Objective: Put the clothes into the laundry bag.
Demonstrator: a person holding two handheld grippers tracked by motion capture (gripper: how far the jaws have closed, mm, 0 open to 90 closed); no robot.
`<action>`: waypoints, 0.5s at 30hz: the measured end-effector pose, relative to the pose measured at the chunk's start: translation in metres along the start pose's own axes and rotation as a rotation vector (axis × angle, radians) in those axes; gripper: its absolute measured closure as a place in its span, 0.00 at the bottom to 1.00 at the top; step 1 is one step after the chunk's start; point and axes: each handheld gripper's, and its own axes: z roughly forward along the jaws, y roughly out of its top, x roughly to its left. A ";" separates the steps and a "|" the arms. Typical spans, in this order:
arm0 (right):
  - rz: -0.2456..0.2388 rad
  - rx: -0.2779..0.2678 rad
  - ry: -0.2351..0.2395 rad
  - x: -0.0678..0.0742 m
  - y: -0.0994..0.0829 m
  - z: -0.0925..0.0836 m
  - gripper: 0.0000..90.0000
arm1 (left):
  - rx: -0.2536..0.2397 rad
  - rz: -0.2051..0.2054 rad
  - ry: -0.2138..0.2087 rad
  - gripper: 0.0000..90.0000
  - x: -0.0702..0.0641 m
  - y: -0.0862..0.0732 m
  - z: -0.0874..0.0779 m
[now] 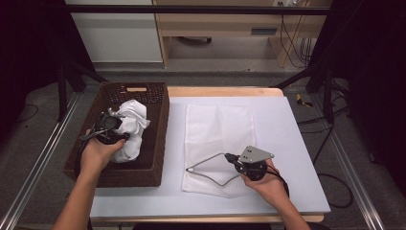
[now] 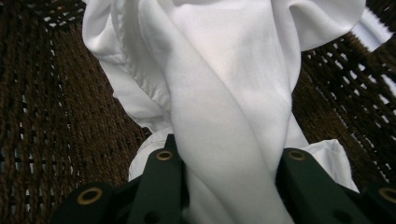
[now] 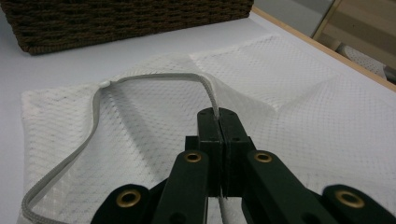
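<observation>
Left tool [image 1: 111,128] sits inside the brown wicker basket [image 1: 158,139] at the left of the surface [image 1: 297,143], its 2 jaws clamped on a twisted fold of the bunched white cloth [image 1: 131,127]; in the left gripper view the cloth [image 2: 224,102] rises between the jaws with basket weave [image 2: 51,107] behind. Just right of the basket a white mesh laundry bag [image 1: 218,129] lies flat on the surface. Right tool [image 1: 231,156] rests over the bag's near end, jaws fully closed, pinching the grey zipper edge [image 1: 206,163], which bows up off the mesh into an open loop; the right gripper view shows the edge [image 3: 140,79] running into the closed tips [image 3: 218,114].
</observation>
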 end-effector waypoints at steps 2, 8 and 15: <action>0.006 0.001 0.005 -0.001 0.000 0.000 1.00 | -0.026 0.005 0.003 0.78 -0.001 -0.001 -0.006; 0.023 0.005 0.010 -0.004 -0.002 0.001 1.00 | -0.112 0.010 -0.018 0.78 -0.007 0.000 -0.031; 0.038 0.017 0.014 -0.005 -0.004 0.003 0.99 | -0.200 0.020 -0.059 0.78 -0.022 0.005 -0.052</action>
